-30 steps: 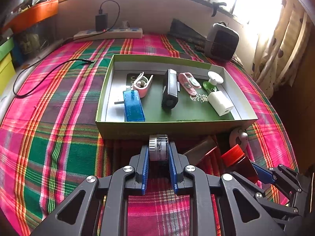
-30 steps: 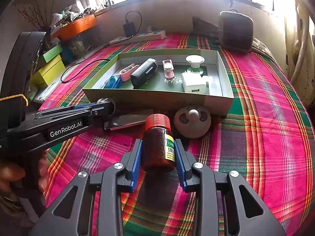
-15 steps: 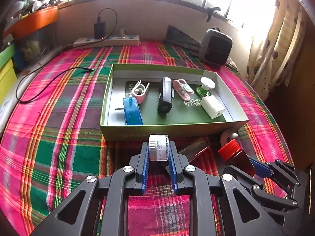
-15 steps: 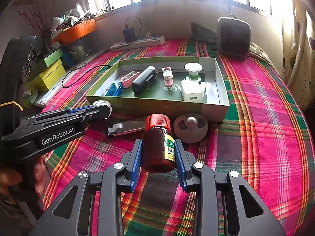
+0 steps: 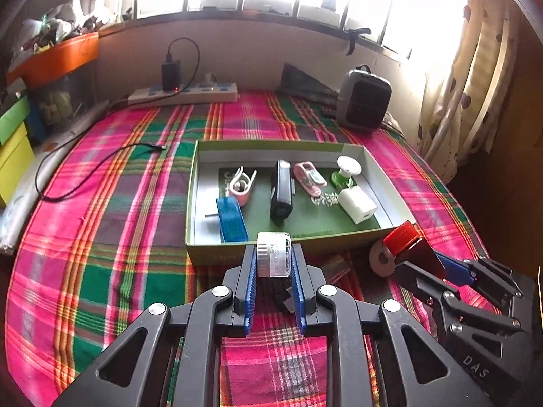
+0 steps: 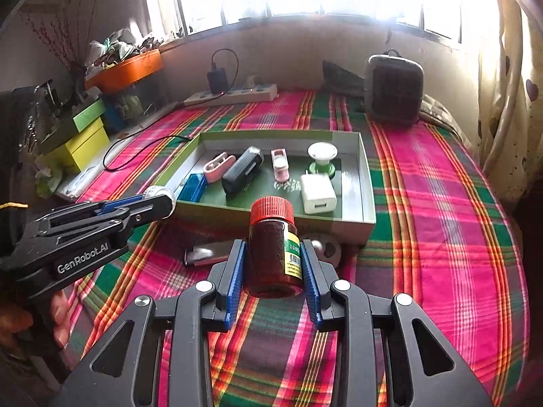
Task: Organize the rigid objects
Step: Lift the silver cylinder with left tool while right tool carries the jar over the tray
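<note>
Six small items lie in the one green tray (image 5: 217,247). Left gripper (image 5: 273,264) pinches a white cylinder (image 5: 273,254); right gripper (image 6: 273,271) pinches a red-capped bottle (image 6: 273,247), both angled downward near the tray.

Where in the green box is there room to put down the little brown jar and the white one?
The green cardboard box is bare along its right wall beside the white charger cube, and in front of the black rectangular gadget. The back row, from pink clip to white round-topped spool, is crowded.

left tongs (image 5: 273,254) | clamped on white cylinder (image 5: 273,254) | before green tray (image 5: 342,148)
</note>
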`<state>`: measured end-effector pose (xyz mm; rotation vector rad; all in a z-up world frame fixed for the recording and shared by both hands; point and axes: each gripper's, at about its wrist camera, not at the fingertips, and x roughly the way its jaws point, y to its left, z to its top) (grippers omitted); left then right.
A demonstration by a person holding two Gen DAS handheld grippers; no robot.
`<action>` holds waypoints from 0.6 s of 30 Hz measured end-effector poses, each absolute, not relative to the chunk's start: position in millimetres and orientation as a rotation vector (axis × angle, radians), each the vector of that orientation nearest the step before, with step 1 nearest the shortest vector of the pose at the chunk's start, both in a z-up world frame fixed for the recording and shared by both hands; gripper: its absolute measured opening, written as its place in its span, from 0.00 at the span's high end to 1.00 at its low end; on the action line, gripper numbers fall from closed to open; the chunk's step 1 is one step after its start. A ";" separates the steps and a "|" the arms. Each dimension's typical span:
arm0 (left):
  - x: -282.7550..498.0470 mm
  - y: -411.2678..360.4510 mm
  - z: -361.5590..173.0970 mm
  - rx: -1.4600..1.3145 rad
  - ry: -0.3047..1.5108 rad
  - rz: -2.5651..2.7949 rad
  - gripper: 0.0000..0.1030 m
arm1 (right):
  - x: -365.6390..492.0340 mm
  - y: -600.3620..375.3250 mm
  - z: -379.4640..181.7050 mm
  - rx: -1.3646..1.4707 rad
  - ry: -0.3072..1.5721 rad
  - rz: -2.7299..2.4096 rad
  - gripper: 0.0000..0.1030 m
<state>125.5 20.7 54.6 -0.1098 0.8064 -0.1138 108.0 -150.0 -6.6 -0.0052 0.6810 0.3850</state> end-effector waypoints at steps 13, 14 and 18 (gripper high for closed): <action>147.7 25.9 62.4 -0.081 0.786 -0.120 0.82 | 138.5 -144.7 5.3 -0.007 0.676 0.391 0.68; 150.3 26.0 62.8 -0.078 0.784 -0.121 0.82 | 141.6 -144.7 5.4 -0.007 0.678 0.391 0.68; 160.4 27.1 63.3 -0.075 0.779 -0.128 0.82 | 154.1 -143.4 5.8 -0.003 0.683 0.395 0.68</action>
